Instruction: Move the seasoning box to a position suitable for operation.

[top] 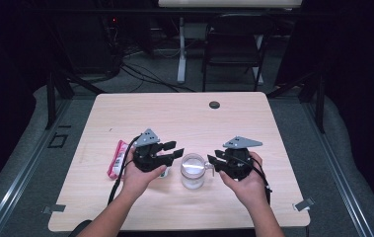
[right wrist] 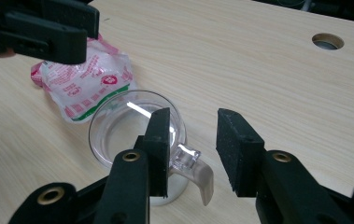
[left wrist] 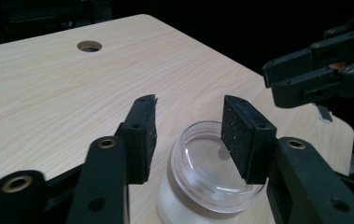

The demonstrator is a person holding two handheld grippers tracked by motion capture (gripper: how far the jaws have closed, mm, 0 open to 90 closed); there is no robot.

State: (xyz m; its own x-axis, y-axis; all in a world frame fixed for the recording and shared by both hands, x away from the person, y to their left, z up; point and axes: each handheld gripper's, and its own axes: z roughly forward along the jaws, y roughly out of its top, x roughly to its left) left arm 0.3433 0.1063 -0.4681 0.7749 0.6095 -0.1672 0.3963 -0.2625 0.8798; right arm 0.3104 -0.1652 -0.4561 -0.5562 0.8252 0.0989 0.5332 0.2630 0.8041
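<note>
Sitting near the table's front centre: clear glass mug, empty, handle at its 3 o'clock. Pink-white-green packet lies at the mug's 9 o'clock. Left gripper hovers at the mug's 10 o'clock, jaws wide, holding nothing. Right gripper at 3 o'clock, jaws wide astride the handle, gripping nothing.

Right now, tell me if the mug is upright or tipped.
Upright: the mug stands on its base, its open mouth facing up, handle sideways.
</note>
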